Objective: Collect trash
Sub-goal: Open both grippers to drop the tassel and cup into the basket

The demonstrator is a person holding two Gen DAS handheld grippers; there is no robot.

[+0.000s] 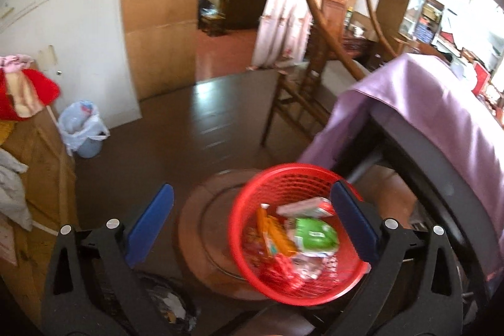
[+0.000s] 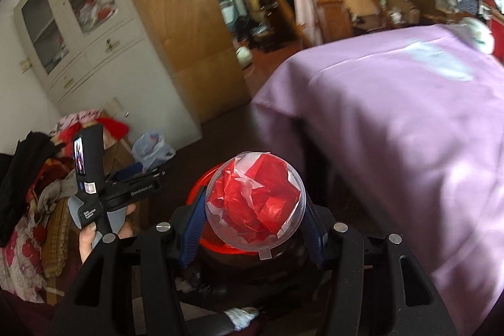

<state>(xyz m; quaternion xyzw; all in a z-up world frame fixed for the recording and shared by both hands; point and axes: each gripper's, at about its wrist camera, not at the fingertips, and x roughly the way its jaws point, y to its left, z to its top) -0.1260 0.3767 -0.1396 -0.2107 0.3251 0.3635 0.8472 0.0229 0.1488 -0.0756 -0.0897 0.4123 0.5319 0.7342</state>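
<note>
— Below the left gripper point(image 1: 252, 216), what is sitting there?
— One red mesh basket point(image 1: 296, 229) is resting on a round wooden stool point(image 1: 208, 229). The gripper's two blue pads point(image 1: 151, 219) are standing wide apart, released, with nothing pressed between them; the basket is lying mostly in the gap, up against the right-hand pad.
— What is lying in the basket?
— Several wrappers, blurred. I am counting one green packet point(image 1: 315, 235), one orange packet point(image 1: 274, 232), one pink and white box point(image 1: 308, 207), and some red and white scraps I cannot count.
— And the right gripper point(image 2: 255, 216)?
— It is grasping one clear round container point(image 2: 255, 203) stuffed with red and white paper. Both blue pads point(image 2: 195, 225) are pressing on its sides. It is hanging right above the red basket point(image 2: 201, 188), whose rim is showing behind and under it.
— Is anyone showing?
— One hand point(image 2: 104, 235), at the left of the right wrist view, is holding the other gripper's handle.
— What else is standing around?
— One table under a purple cloth point(image 1: 441, 103) is standing on the right, with one wooden chair point(image 1: 302, 90) behind it. One blue bin lined with a plastic bag point(image 1: 82, 128) is standing by the white cabinet point(image 1: 72, 21), well apart from the basket. One heap of clothes point(image 2: 34, 194) is lying at the left.
</note>
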